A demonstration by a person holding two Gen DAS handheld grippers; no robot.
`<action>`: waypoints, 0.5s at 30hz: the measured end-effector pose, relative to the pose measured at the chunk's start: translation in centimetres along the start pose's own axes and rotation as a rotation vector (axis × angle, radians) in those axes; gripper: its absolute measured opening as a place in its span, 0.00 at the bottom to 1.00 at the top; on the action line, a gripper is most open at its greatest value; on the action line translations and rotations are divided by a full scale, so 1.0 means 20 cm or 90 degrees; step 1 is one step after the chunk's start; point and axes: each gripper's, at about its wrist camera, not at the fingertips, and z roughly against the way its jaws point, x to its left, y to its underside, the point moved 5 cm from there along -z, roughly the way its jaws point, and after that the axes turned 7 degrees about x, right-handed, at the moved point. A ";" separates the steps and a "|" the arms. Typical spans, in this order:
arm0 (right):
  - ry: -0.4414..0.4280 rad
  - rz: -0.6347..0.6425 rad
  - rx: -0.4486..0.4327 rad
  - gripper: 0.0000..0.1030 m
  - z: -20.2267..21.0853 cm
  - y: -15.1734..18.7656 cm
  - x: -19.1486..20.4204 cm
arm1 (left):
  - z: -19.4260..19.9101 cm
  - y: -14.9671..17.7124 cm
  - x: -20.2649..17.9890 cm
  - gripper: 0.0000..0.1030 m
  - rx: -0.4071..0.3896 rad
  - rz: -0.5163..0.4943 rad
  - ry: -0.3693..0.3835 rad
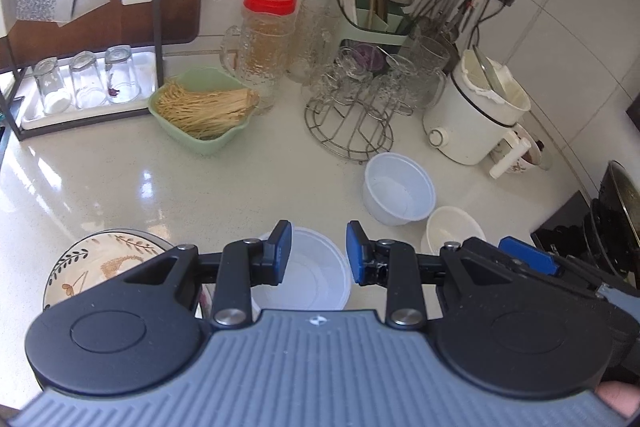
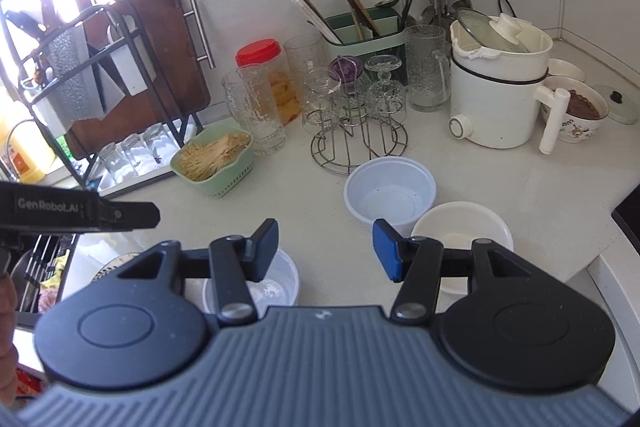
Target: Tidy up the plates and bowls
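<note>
On left hand-held gripper (image 2: 132,214): "GenRoboLAI" lettering.

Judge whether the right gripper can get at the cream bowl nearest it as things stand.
Probably yes: the right gripper is open and empty, the cream bowl sits just beyond its right finger, its rim uncovered; only the white plastic bowl stands close behind.
</note>
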 end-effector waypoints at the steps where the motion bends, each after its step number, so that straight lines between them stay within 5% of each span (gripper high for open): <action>1: 0.002 -0.008 -0.001 0.54 0.00 0.00 0.00 | -0.01 0.01 -0.01 0.34 0.004 -0.005 0.006; 15: 0.081 -0.091 0.000 0.53 -0.04 0.11 -0.13 | -0.23 0.06 -0.06 0.34 0.069 -0.074 0.052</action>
